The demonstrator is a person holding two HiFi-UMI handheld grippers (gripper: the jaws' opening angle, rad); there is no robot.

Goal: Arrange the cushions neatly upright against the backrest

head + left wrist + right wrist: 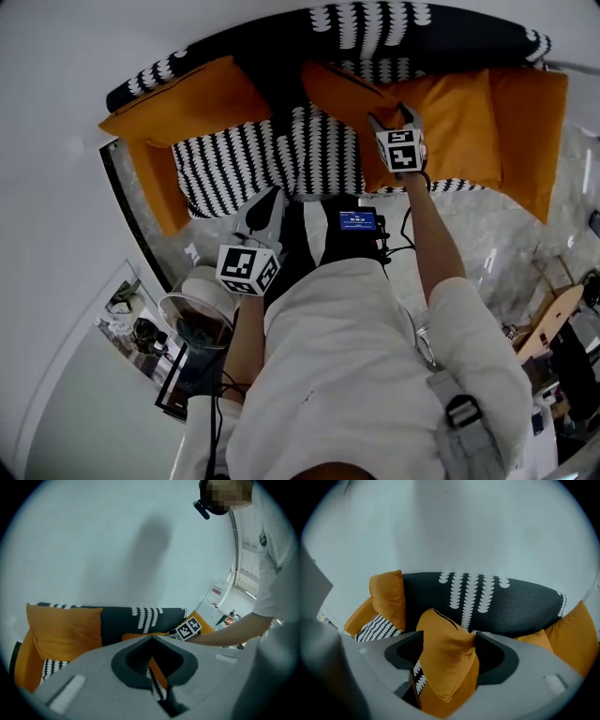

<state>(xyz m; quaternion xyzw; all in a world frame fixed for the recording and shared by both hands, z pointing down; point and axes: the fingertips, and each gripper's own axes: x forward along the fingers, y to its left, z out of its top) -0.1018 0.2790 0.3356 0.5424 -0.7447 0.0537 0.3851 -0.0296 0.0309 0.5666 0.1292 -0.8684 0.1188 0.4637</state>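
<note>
The right gripper (393, 117) points down at the sofa with its jaws wide apart around the upper edge of an orange cushion (445, 641). The fabric fills the gap and brushes both inner faces, but it looks loose, not pinched. The left gripper (274, 197) hangs low over the front of the seat, well apart from it, with its jaws nearly together and nothing between them. The cushion stands on edge near the middle of the seat, in front of the black backrest (375, 23). It leans, and I cannot tell whether its back touches the rest. The likely trouble is that, pulled away from here, a jaw drags the soft cover and tips the cushion forward onto the striped seat (281, 155). It could also slump sideways onto the orange cushion to its right (469, 117). With the other gripper so far off, nothing would steady it. A third cushion (187, 98) already rests against the backrest at the left end, so the middle one is the piece needing a firmer lean. Around the sofa are a pale marbled floor (487, 234) and a plain white wall (56, 112). There is some clutter at the lower edges that I cannot identify.
</note>
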